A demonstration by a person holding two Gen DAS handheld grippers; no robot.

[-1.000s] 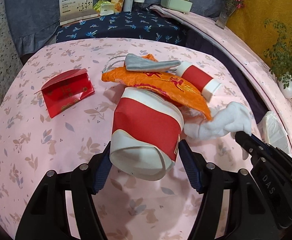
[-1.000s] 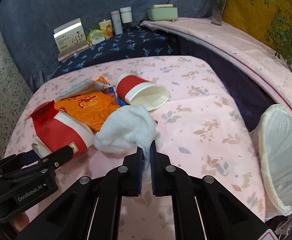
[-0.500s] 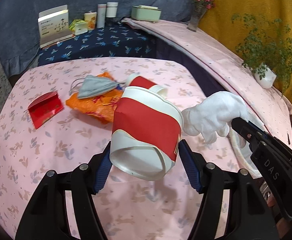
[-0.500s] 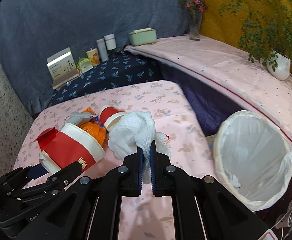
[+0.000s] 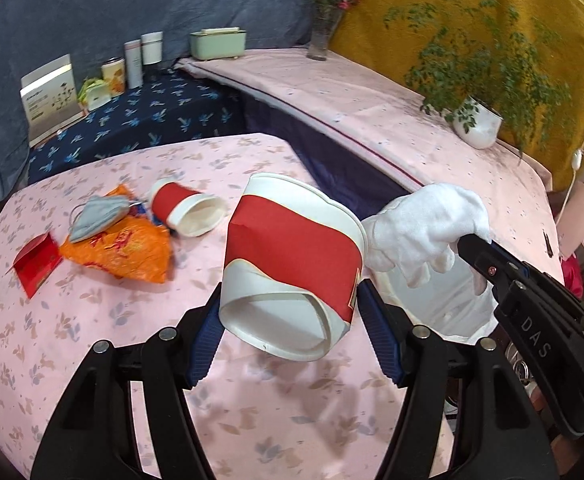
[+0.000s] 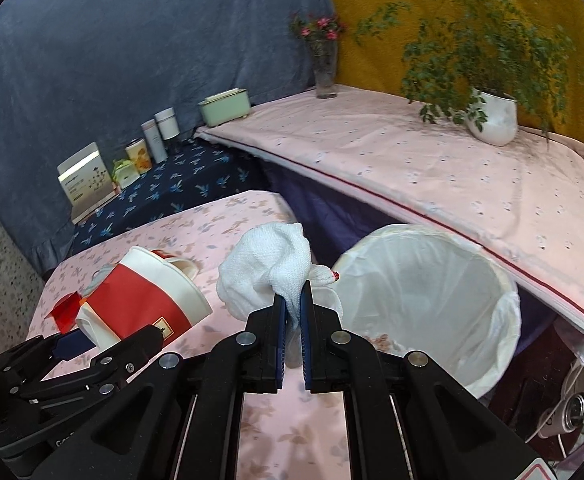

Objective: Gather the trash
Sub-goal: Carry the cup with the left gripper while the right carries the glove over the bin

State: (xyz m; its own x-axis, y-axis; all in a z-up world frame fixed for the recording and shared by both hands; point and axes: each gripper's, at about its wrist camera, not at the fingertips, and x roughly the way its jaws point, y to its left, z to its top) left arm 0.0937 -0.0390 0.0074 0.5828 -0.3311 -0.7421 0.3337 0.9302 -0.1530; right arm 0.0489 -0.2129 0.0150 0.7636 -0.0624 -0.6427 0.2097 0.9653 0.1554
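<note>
- Carrying two pieces of trash at once, I have the left tongs [image 5: 292, 322] clamped across the base end of a red-and-white paper tub [image 5: 292, 264]. The blue pads press its sides, so the base is squashed out of round.
- That dent tells me the tub is light, thin-walled and easily crushed. I judge the stiffer rolled base is the right place to hold it; more squeeze would only fold it and let it slip.
- My right tongs [image 6: 293, 312] are closed tight on a fold of a white cloth glove [image 6: 267, 276]. The rest of it bunches limply above the pads, with a red-tipped bit poking out to the right.
- The glove is soft and floppy with next to no weight. A pinch anywhere on the fabric should hold, though loose fingers could snag a rim on the way down.
- Both pieces hang in the air above the pink-clothed counter [image 5: 71, 340], near the white-lined bin [image 6: 432, 300] that stands just beside its edge. The glove is the closer of the two to the bin's mouth.
- Left on the counter I see a smaller red cup [image 5: 187, 214] lying on its side, an orange wrapper [image 5: 127, 254], a grey face mask [image 5: 95, 216] lying on the wrapper, and a red packet [image 5: 37, 264].
</note>
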